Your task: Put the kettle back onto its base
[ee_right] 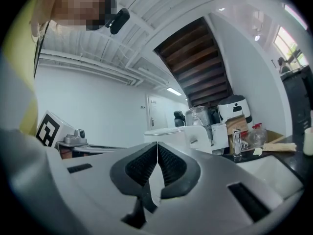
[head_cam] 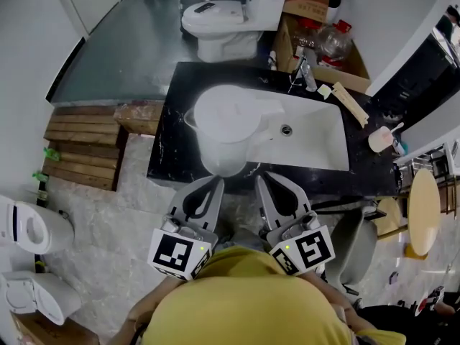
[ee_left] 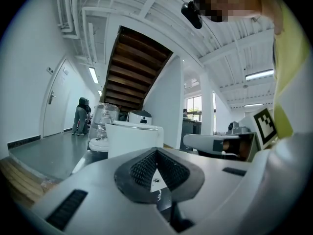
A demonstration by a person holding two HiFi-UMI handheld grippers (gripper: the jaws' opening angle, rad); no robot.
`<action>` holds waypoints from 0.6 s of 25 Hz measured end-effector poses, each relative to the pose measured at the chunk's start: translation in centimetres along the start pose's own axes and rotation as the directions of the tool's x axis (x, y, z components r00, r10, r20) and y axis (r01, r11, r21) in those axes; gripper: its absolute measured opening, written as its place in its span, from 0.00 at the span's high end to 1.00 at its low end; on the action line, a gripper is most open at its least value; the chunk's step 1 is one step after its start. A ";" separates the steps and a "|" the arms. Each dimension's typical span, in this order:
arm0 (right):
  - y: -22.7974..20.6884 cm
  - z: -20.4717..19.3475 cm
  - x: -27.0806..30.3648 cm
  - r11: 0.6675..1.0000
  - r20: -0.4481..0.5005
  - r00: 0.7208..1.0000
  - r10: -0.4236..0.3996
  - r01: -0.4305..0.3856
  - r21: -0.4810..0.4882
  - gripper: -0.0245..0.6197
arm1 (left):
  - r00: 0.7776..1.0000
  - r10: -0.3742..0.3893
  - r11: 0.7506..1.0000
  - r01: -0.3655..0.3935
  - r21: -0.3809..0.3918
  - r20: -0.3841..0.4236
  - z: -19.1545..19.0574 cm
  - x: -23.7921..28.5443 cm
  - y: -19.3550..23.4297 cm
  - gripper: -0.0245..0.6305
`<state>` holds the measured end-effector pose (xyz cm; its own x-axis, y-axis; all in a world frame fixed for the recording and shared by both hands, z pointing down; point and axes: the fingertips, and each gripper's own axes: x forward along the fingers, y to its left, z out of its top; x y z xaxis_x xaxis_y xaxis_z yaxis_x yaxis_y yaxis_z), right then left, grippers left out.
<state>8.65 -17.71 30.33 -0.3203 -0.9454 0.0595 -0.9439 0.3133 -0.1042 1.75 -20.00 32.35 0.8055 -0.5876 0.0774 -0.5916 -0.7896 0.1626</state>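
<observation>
A white kettle (head_cam: 226, 131) with its lid on stands upright at the left end of the white sink (head_cam: 316, 131) in a black countertop (head_cam: 169, 149). Its handle points right. No separate base shows; whatever is under the kettle is hidden. My left gripper (head_cam: 215, 183) and right gripper (head_cam: 263, 180) hang side by side just short of the counter's front edge, both pointing at the kettle and apart from it. The left gripper (ee_left: 156, 151) is shut on nothing, with the kettle (ee_left: 133, 138) beyond its tips. The right gripper (ee_right: 157, 146) is likewise shut and empty, the kettle (ee_right: 178, 135) ahead.
A faucet (head_cam: 305, 74) stands at the sink's back, a cup (head_cam: 379, 139) at the counter's right end. Behind are a toilet (head_cam: 223, 20) and a cardboard box (head_cam: 320, 42) of bottles. A wooden pallet (head_cam: 83, 146) lies left, a round stool (head_cam: 424, 210) right.
</observation>
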 end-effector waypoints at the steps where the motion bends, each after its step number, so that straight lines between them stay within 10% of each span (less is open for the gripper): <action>1: 0.0 0.2 -0.1 1.000 -0.013 1.000 0.006 -0.006 -0.007 0.93 | 1.000 0.009 1.000 -0.009 -0.003 0.002 0.2 -0.1 -0.3 0.95; 15: 2.1 2.3 -4.3 0.986 0.011 0.996 0.093 -0.091 -0.140 0.94 | 0.987 0.151 0.986 -0.155 0.055 0.060 2.3 -3.3 -4.5 0.95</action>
<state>8.27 -13.19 27.60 -0.4061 -0.9130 0.0389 -0.9128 0.4074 0.0307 1.68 -14.87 29.11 0.7031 -0.7098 0.0422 -0.7101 -0.6978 0.0939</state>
